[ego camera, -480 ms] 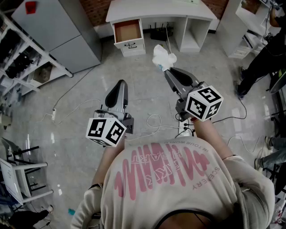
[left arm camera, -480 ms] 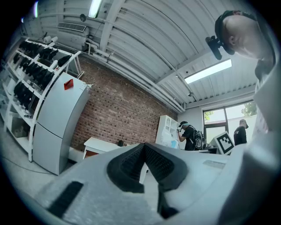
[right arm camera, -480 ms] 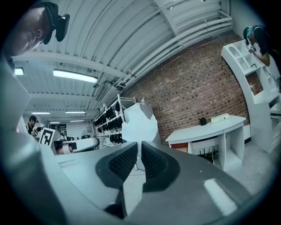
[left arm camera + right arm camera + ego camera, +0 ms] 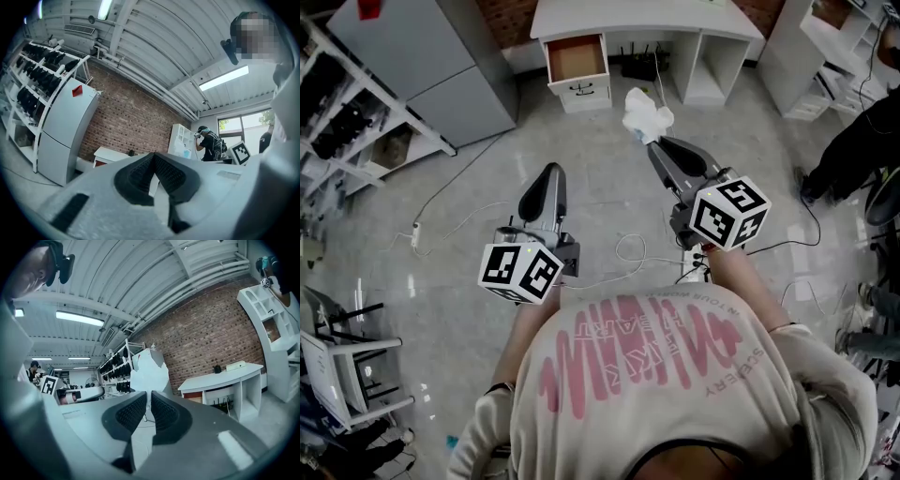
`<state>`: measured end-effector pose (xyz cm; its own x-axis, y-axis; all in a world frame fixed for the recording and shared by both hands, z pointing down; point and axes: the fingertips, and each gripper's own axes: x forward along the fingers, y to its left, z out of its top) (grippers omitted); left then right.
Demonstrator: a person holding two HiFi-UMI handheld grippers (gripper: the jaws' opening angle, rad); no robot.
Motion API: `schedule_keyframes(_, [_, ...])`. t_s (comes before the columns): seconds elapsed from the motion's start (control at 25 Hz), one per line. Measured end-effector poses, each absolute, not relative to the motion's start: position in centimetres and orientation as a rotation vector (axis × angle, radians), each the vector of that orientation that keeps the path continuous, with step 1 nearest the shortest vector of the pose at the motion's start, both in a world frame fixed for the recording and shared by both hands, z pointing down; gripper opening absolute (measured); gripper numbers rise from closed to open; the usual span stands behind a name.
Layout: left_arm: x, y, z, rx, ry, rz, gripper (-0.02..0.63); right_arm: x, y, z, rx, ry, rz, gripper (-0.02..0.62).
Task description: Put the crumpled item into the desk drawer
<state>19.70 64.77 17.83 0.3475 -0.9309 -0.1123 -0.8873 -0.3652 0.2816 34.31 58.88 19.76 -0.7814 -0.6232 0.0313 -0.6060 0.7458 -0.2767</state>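
A crumpled white paper [image 4: 646,114] sticks out past the tips of my right gripper [image 4: 656,142], whose jaws are shut on it; it also rises between the pads in the right gripper view as the white paper [image 4: 149,373]. The white desk [image 4: 647,19] stands ahead, its left drawer [image 4: 577,60] pulled open and showing a brown inside. My left gripper [image 4: 550,175] is held lower and to the left, its jaws shut with nothing between them; its own view shows the closed tips of the left gripper [image 4: 153,157].
A grey cabinet [image 4: 422,66] stands left of the desk, with dark shelving [image 4: 337,112] beyond it. White shelves [image 4: 825,56] are at the right, where a person in black [image 4: 862,131] stands. Cables [image 4: 628,253] lie on the shiny floor. A chair [image 4: 347,366] is at the lower left.
The desk and open drawer have shifted slightly right and up in the head view. Both grippers keep nearly the same pose, the paper still held.
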Motion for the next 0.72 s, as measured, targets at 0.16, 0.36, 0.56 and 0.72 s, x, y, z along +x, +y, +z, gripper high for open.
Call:
schedule_keyframes(0.16, [17.5, 65.7, 18.4, 2.435, -1.651, -0.377, 0.004, 32.9, 59.7, 20.9, -1.069, 2.86, -0.438, 0.049])
schedule_keyframes(0.36, [14.7, 65.7, 21.0, 2.392, -1.654, -0.351, 0.003, 31.3, 59.8, 23.9, -1.128, 2.854, -0.538, 0.049])
schedule_keyframes(0.56, [13.1, 64.5, 24.4, 2.312, -1.667, -0.299, 0.002, 30.6, 58.2, 26.5, -1.154, 2.85, -0.648, 0.049])
schedule_keyframes(0.72, [10.2, 62.8, 26.9, 2.2, -1.767, -0.301, -0.002, 29.3, 55.9, 29.2, -1.153, 2.878, -0.71, 0.049])
